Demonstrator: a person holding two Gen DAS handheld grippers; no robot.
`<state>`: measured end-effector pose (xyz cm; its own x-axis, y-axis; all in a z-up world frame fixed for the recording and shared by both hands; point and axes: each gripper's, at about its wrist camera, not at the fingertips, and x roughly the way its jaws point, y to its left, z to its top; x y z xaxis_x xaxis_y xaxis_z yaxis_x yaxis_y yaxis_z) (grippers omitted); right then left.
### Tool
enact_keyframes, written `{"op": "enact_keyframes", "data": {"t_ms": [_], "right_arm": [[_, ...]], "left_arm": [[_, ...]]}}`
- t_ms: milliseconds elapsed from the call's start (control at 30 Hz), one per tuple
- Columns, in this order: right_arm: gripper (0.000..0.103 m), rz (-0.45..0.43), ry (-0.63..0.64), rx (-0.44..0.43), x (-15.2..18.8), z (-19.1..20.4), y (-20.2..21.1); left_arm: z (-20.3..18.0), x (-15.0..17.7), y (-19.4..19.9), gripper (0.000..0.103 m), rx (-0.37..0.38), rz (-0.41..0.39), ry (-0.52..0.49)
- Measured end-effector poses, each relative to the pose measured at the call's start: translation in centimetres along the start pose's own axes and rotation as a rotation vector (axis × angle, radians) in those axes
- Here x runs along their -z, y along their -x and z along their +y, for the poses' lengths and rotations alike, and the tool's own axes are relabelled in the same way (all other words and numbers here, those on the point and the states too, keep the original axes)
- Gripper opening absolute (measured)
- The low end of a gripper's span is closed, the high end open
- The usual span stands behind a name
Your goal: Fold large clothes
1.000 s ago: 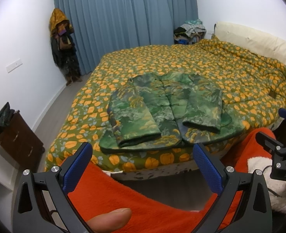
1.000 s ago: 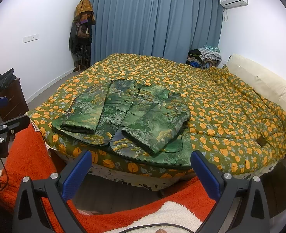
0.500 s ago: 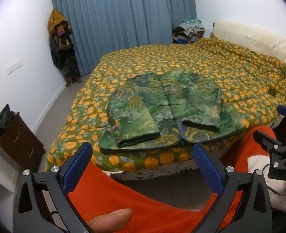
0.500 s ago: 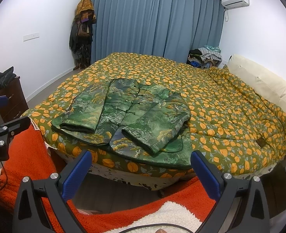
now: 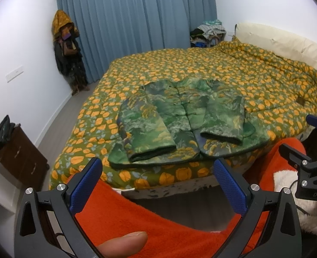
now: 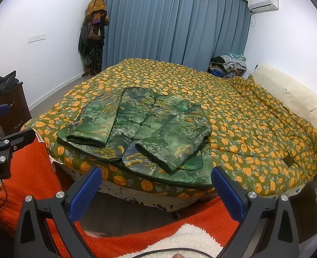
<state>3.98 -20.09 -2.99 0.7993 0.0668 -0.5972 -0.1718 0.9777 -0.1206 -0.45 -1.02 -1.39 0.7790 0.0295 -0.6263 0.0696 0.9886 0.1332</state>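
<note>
A green patterned padded jacket (image 5: pixel 180 120) lies flat, front up, at the near edge of the bed, both sleeves folded in over the body. It also shows in the right wrist view (image 6: pixel 141 129). My left gripper (image 5: pixel 157 167) is open and empty, held back from the bed edge, below the jacket's hem. My right gripper (image 6: pixel 156 178) is open and empty, also short of the bed, below the hem. Each gripper shows at the edge of the other's view: the right one (image 5: pixel 304 159), the left one (image 6: pixel 7 142).
The bed carries a green quilt with orange print (image 5: pixel 201 68), with cream pillows (image 5: pixel 287 43) at the right. An orange fleece sleeve (image 5: pixel 158 215) fills the foreground. A dark wood cabinet (image 5: pixel 18 157) stands at the left wall. Coats hang by the blue curtain (image 5: pixel 136 21).
Both views have shifted very slightly; the jacket has not moved. Both grippers stay open and empty.
</note>
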Motion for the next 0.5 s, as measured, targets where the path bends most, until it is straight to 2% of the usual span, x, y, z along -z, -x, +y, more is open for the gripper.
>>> {"op": "enact_keyframes", "data": {"t_ms": [500], "right_arm": [[0.103,-0.004,-0.01,-0.001,0.06,-0.19,0.0]], "left_arm": [[0.3,0.05,-0.05,0.103,0.003,0.008,0.009]]}}
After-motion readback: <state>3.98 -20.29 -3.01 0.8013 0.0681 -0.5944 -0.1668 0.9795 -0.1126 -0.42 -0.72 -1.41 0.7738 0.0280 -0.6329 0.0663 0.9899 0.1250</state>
